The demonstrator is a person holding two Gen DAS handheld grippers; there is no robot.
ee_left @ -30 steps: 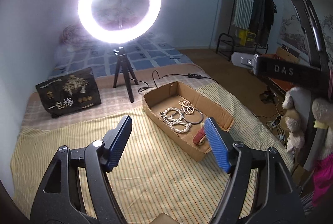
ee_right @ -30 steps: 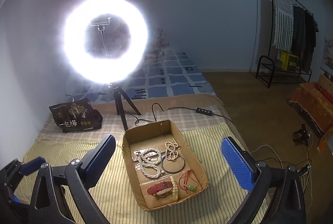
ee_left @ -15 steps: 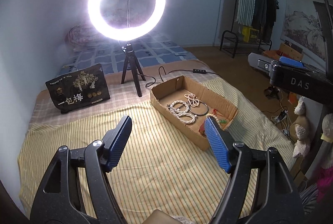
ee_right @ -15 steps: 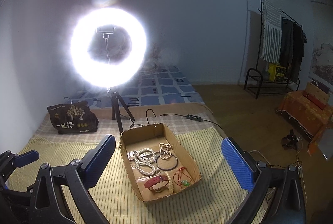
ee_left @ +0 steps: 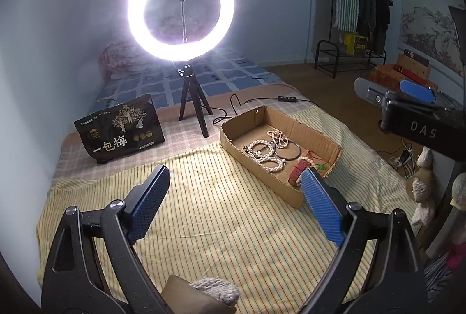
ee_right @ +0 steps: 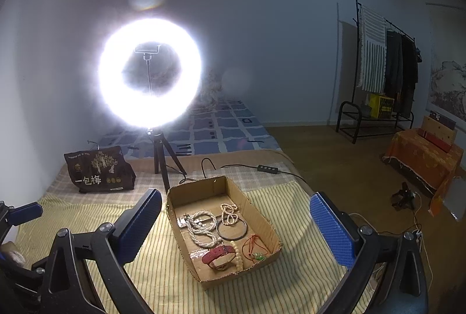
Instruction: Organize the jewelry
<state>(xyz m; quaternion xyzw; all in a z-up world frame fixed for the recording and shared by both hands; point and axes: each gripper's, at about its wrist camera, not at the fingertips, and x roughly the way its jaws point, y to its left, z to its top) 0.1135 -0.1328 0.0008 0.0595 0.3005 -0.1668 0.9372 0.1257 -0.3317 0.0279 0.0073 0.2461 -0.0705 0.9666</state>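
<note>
Risk: tangle. Left gripper (ee_left: 234, 177) jaws opening, nothing btwn fingers; right gripper (ee_right: 234, 203) spread wide, empty. Jewelry heaped in cardboard box (ee_right: 263, 222) ahead of right fingertips. Pearl strand (ee_right: 201, 229) overlaps bangle (ee_right: 231, 231), so one pinch prob. drags both.

This is a bedroom in a home. A bed (ee_right: 233, 121) with a blue checked quilt stands against the wall, and a clothes rack (ee_right: 384, 63) hung with garments stands on the wooden floor (ee_right: 335, 162).
</note>
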